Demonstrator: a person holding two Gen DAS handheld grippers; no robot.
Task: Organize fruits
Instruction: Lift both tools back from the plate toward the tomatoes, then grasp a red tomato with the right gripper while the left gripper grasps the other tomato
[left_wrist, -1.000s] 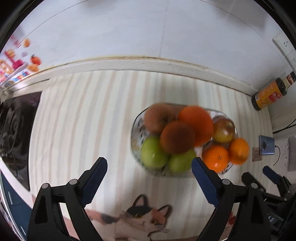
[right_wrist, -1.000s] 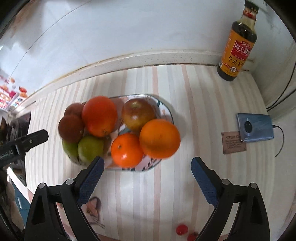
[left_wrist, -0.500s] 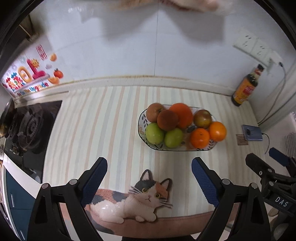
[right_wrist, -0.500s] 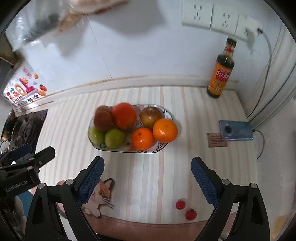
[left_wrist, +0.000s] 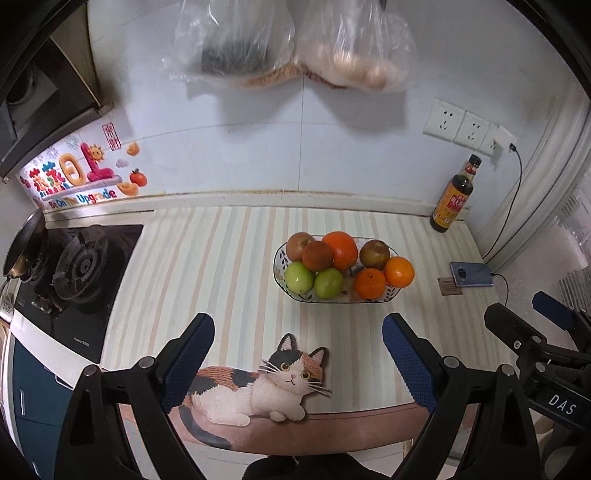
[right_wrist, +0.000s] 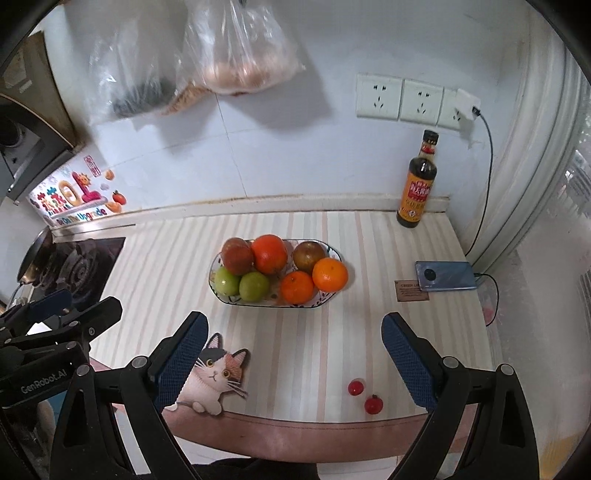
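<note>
A patterned oval bowl (left_wrist: 391, 295) (right_wrist: 325, 300) on the striped counter mat holds oranges (left_wrist: 399, 272) (right_wrist: 330, 275), two green apples (left_wrist: 299, 277) (right_wrist: 227, 280) and several reddish-brown apples (left_wrist: 317, 255) (right_wrist: 309, 256). Two small red cherry tomatoes (right_wrist: 355, 387) lie loose near the mat's front edge in the right wrist view. My left gripper (left_wrist: 298, 362) stands open and empty, well back from the bowl above the cat picture. My right gripper (right_wrist: 293, 360) is also open and empty, high above the mat's front, with the tomatoes below between its fingers.
A soy sauce bottle (left_wrist: 452, 199) (right_wrist: 417, 184) stands at the back right by the wall sockets (right_wrist: 400, 98). A blue phone (right_wrist: 445, 276) on a cable lies at the right. The gas stove (left_wrist: 74, 269) is at the left. Plastic bags (left_wrist: 291, 40) hang on the wall above.
Both grippers have pulled back and up from close over the bowl; the whole counter, wall, stove and hanging bags have come into view. Both stay open and empty.
</note>
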